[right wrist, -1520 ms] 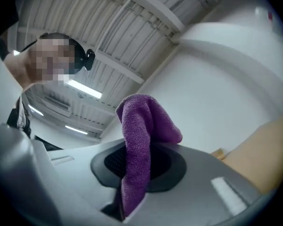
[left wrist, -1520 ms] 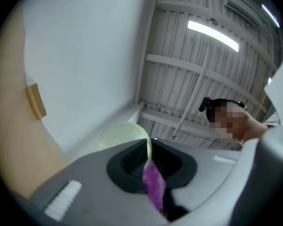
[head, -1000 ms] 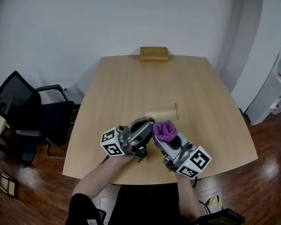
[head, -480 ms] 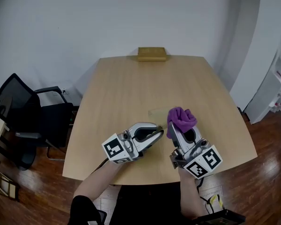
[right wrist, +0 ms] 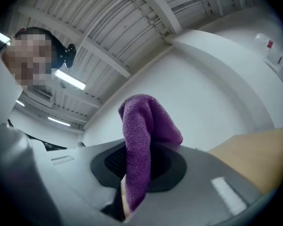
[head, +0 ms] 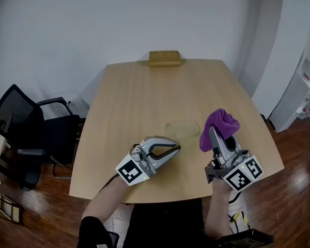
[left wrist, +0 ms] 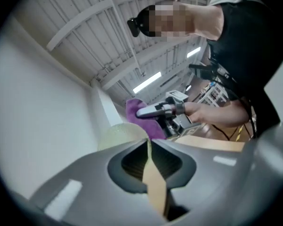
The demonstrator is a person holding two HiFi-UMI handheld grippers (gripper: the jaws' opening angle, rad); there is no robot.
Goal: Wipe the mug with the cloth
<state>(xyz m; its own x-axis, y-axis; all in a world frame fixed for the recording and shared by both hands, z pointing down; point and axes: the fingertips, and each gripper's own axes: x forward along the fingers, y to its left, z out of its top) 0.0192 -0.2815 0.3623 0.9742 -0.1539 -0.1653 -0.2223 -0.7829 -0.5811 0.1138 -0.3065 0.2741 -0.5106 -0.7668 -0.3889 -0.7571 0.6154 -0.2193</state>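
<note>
A pale yellowish mug [head: 182, 129] hangs on its side low over the wooden table [head: 144, 92]. My left gripper [head: 175, 149] is shut on its tan handle [left wrist: 153, 182], and the mug's body [left wrist: 120, 134] shows just past the jaws. Whether the mug touches the table I cannot tell. My right gripper [head: 213, 134] stands well to the right of the mug, tilted upward, shut on a purple cloth [head: 220, 124]. The cloth [right wrist: 144, 140] bulges out above the jaws of the right gripper [right wrist: 137, 168]. The left gripper view also shows the cloth [left wrist: 134, 108], apart from the mug.
A tan box [head: 164, 58] sits at the table's far edge. A black office chair [head: 20, 123] stands left of the table, and a white cabinet [head: 299, 102] at the right. The person's forearms reach in over the near edge.
My right gripper has drawn the cloth away from the mug, to the right and upward. The left gripper has rolled and sunk a little with the mug.
</note>
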